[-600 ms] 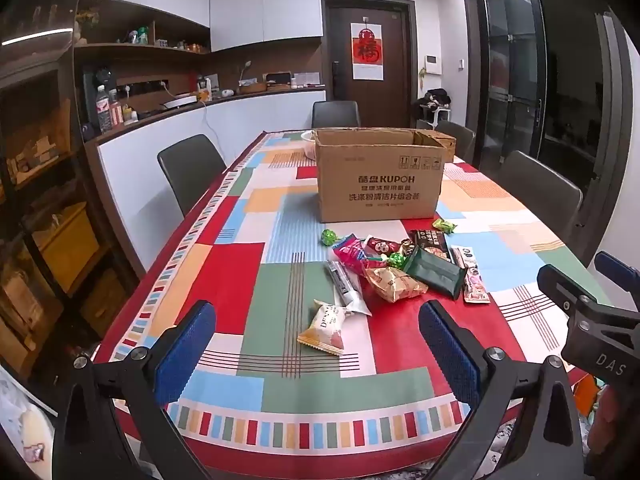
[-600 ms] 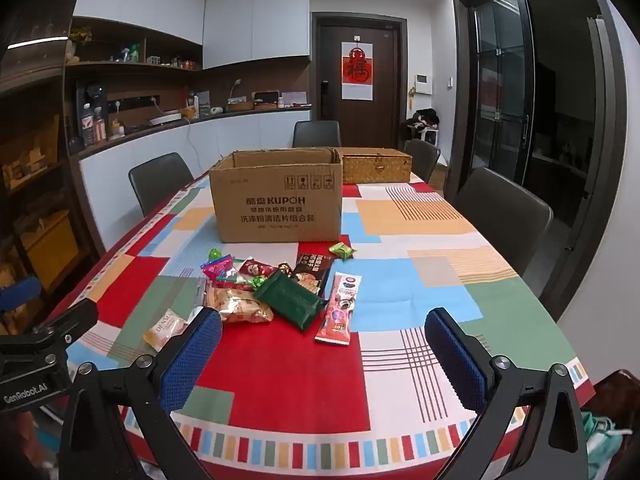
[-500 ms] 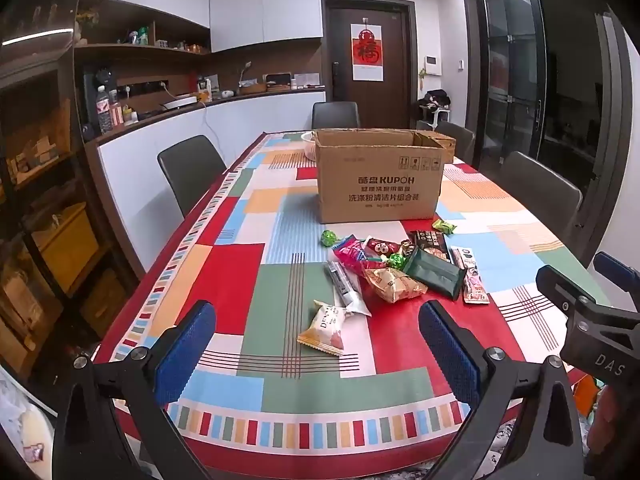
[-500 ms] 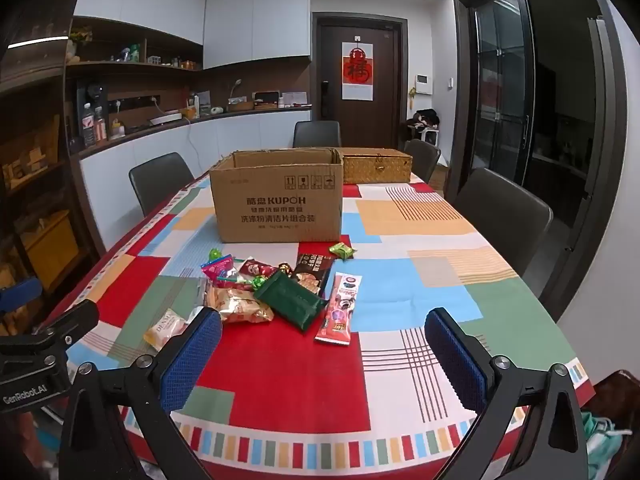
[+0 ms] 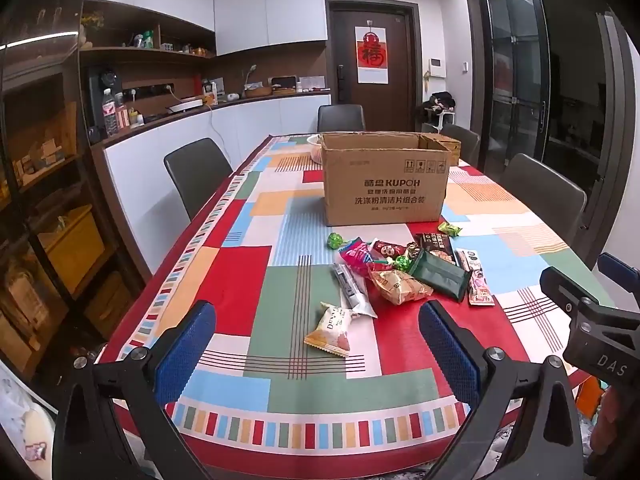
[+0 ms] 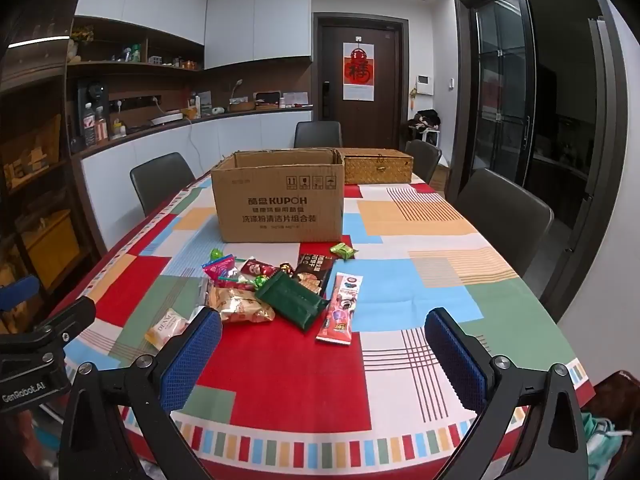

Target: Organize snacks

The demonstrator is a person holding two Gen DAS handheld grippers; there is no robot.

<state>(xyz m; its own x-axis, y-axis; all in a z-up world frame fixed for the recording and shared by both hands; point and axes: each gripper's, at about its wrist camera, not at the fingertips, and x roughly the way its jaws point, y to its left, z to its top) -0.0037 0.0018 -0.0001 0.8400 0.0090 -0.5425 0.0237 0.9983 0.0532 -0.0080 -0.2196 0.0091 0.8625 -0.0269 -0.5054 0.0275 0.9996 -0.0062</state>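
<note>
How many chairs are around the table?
4 visible: one gray chair on the left side, one at the far end by the door, and two on the right, near and far. Others may be hidden.

Matt brown cardboard box (image 5: 386, 184) is showing creased corrugated edges. Foil snack packets (image 6: 240, 305) are glinting glossy. Patterned cloth is covering the tabletop (image 6: 280, 364), smooth. Woven basket (image 6: 378, 166) is looking rough. Tongs' pads (image 6: 192, 360) are showing dimpled blue rubber.
</note>
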